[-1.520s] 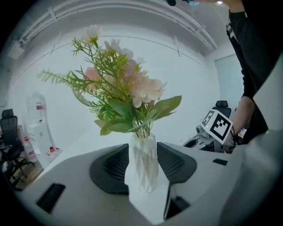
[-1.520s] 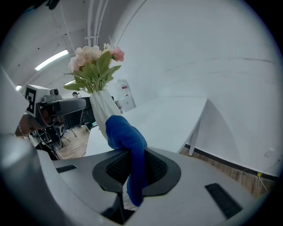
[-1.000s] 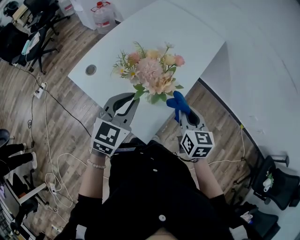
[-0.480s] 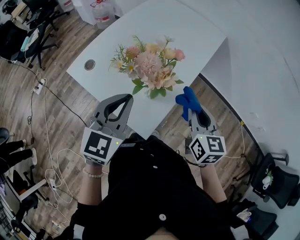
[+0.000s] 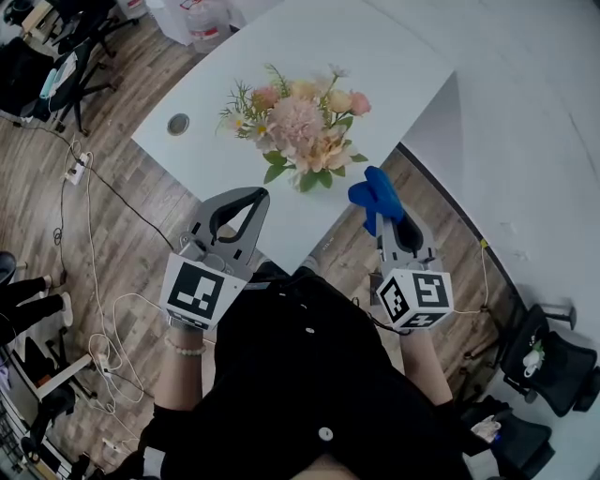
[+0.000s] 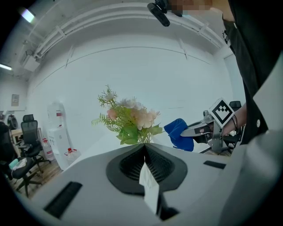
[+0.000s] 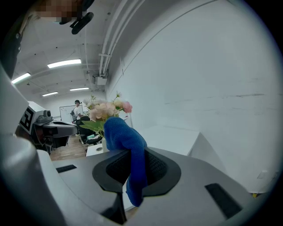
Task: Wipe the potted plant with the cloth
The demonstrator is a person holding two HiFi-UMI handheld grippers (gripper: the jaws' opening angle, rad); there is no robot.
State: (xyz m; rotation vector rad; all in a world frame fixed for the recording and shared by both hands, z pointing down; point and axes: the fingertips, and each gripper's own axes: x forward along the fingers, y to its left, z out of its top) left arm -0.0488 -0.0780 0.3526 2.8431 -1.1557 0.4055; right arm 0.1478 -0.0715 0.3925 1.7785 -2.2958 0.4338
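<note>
The potted plant (image 5: 300, 127), a bunch of pink and peach flowers with green leaves, stands near the front edge of the white table (image 5: 375, 56); its blooms hide the pot. My right gripper (image 5: 386, 220) is shut on a blue cloth (image 5: 375, 197), held just right of the leaves and apart from them. The cloth (image 7: 128, 145) bulges above the jaws and hangs down between them. My left gripper (image 5: 246, 194) is shut with nothing held, a little short of the plant on its left. From the left gripper view the plant (image 6: 130, 119) rises beyond the closed jaws, the cloth (image 6: 179, 132) beside it.
A round cable hole (image 5: 178, 124) sits in the table left of the plant. Water bottles (image 5: 202, 14) stand on the floor beyond the table. Office chairs (image 5: 56, 56) and loose cables (image 5: 94, 281) lie on the wooden floor at left; another chair (image 5: 553, 361) at right.
Both grippers have drawn back from the plant toward the person. The cloth, which touched the lower leaves, now hangs clear of them. The left gripper's tips have left the foliage.
</note>
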